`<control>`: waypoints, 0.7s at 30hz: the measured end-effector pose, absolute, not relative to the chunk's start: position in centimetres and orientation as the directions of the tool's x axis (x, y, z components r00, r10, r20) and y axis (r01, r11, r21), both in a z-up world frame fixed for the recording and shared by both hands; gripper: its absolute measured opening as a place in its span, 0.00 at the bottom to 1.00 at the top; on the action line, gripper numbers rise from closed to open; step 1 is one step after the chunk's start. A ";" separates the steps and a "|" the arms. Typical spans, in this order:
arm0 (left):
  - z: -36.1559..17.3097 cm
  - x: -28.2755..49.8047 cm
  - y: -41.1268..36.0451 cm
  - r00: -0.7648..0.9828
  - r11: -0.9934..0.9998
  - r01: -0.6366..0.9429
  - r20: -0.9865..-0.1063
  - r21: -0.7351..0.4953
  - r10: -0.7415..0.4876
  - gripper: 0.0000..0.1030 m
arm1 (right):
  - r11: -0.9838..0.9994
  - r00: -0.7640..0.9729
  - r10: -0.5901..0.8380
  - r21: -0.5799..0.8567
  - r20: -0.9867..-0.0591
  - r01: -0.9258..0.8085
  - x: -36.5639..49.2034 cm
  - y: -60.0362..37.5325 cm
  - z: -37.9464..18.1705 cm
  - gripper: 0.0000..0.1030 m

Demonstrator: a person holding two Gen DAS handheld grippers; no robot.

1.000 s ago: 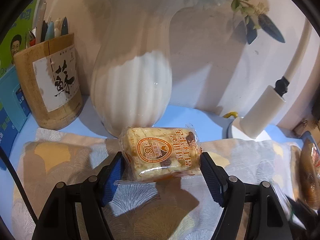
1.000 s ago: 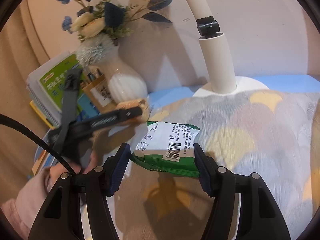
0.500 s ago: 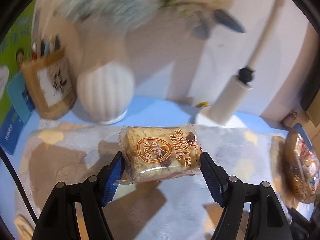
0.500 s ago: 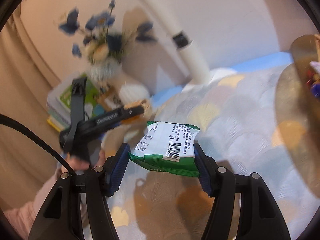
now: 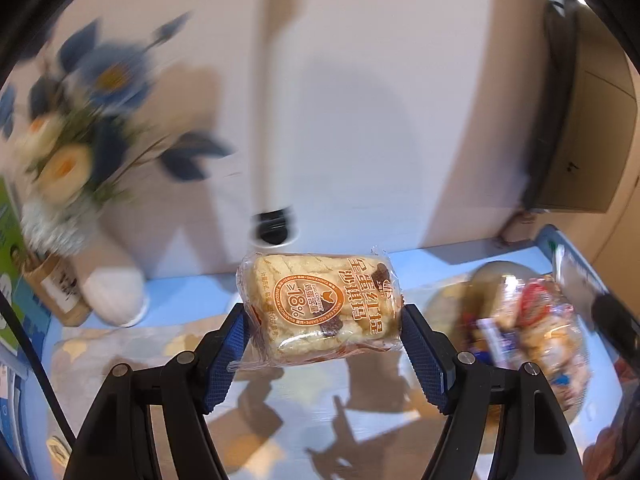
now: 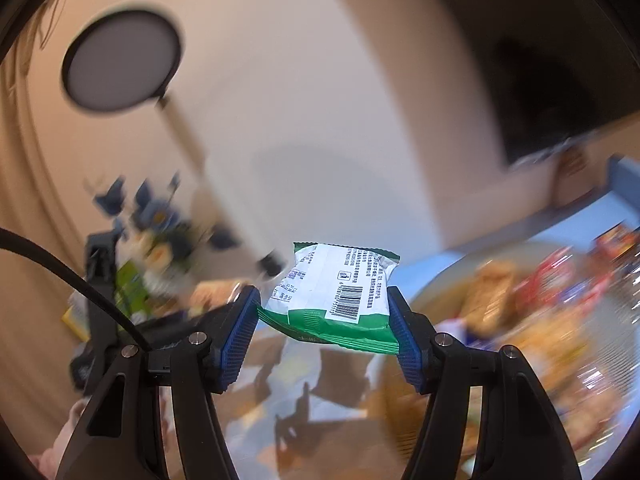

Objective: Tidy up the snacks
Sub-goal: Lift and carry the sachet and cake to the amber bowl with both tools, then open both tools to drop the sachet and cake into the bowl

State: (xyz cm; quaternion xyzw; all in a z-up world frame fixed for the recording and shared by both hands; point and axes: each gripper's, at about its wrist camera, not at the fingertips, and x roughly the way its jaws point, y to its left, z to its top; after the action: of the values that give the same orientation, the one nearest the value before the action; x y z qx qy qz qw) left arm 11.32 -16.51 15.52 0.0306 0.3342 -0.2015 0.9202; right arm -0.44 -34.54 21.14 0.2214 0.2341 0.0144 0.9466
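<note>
Counter point(image 5: 192, 280), pale blue under a patterned cloth: blurred flower vase point(image 5: 114, 288) and white lamp point(image 5: 272, 128) along the back edge; a swing could topple them.

Round basket point(image 5: 448, 300) heaped with wrapped snacks, toward the right edge; we judge a hasty drop could spill it.

Left gripper point(image 5: 324, 332) clamps the clear-wrapped egg cake point(image 5: 320, 304) endwise, aloft; slick film may slip.

Right gripper point(image 6: 324, 320) pinches the green-and-white packet point(image 6: 332, 292), airborne; it could sag out.
</note>
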 end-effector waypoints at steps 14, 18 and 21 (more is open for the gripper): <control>14.9 6.3 -30.3 0.556 0.810 0.569 -0.660 -0.141 -0.505 0.72 | 0.837 0.850 -0.101 0.418 -0.517 0.353 -6.7 -46.8 20.5 0.61; 14.0 5.5 -31.8 0.523 0.781 0.609 -0.671 -0.138 -0.526 0.85 | 0.803 0.795 -0.070 0.439 -0.603 0.403 -6.4 -48.5 18.1 0.68; 14.0 4.8 -32.5 0.561 0.791 0.610 -0.682 -0.044 -0.470 0.92 | 0.765 0.794 -0.054 0.487 -0.605 0.422 -7.1 -49.3 17.0 0.81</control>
State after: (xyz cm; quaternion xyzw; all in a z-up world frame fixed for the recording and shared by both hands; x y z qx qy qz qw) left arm 4.80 -32.48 13.95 0.0987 0.3538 -0.3075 0.8778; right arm -7.09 -49.34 16.98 0.3160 0.2916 -0.1334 0.8929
